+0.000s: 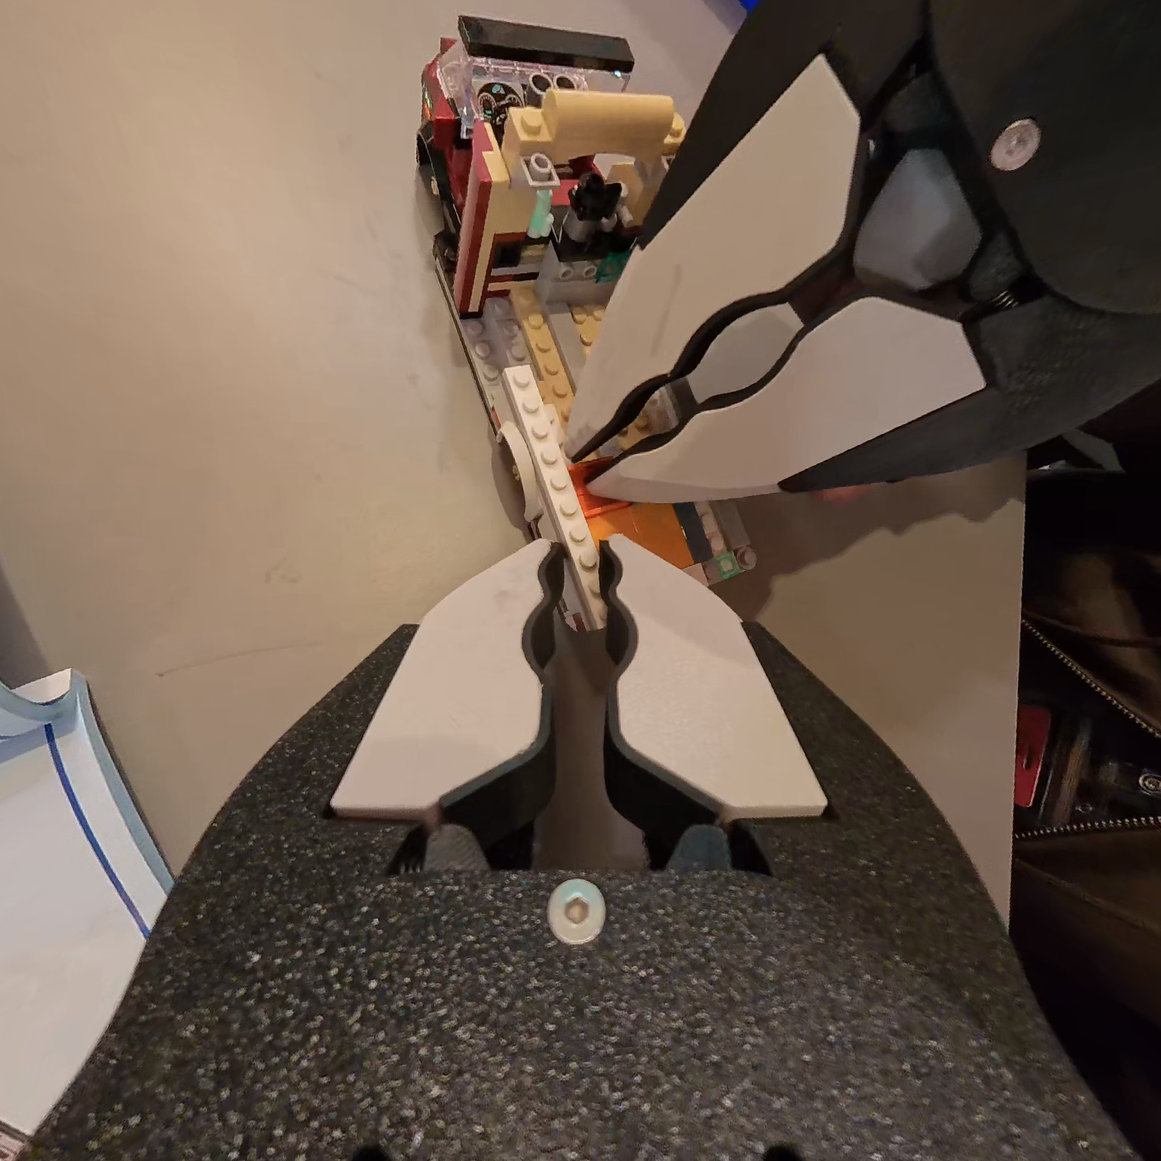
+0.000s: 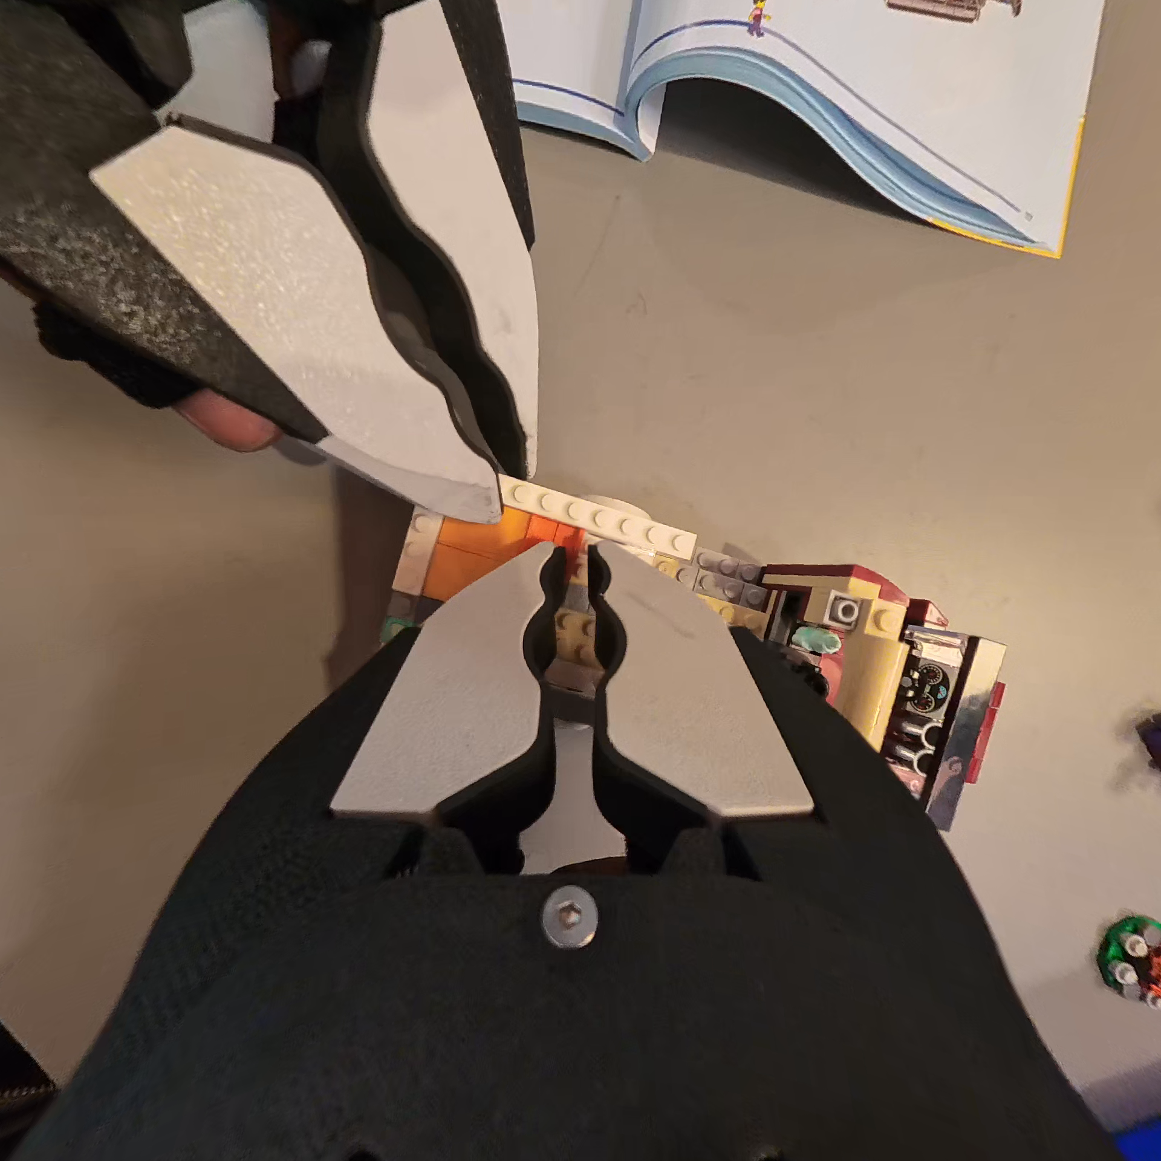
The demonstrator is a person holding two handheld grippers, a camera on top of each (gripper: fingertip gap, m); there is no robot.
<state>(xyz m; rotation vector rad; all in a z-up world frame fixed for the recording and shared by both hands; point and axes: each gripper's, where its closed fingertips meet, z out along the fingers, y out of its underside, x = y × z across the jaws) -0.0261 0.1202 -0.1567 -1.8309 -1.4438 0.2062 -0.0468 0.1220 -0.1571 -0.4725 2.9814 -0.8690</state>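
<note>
- The left gripper [image 1: 579, 553] has its jaws nearly closed on one end of a long white studded plate [image 1: 553, 477]; both pads press the plate's sides, and the plate runs straight ahead from its fingertips along the edge of a brick-built model [image 1: 546, 207].
- That model lies on a beige table [image 1: 220, 314] – its orange section [image 1: 653, 521] sits just ahead and right of the left fingertips, its tan, dark-red and clear parts farther ahead.
- The right gripper [image 2: 573, 553] has its jaws drawn to a narrow slit. Its tips rest at the orange section [image 2: 496, 540], right beside the white plate [image 2: 603, 518]; whether they pinch a brick cannot be told.
- Seen from the right gripper, the left gripper [image 2: 502, 484] comes in from ahead and left, and the model's cab end [image 2: 911, 678] lies to its right.
- An open booklet [image 2: 817, 94] lies far ahead of the right gripper – small loose pieces [image 2: 1131, 961] sit off to its right.
</note>
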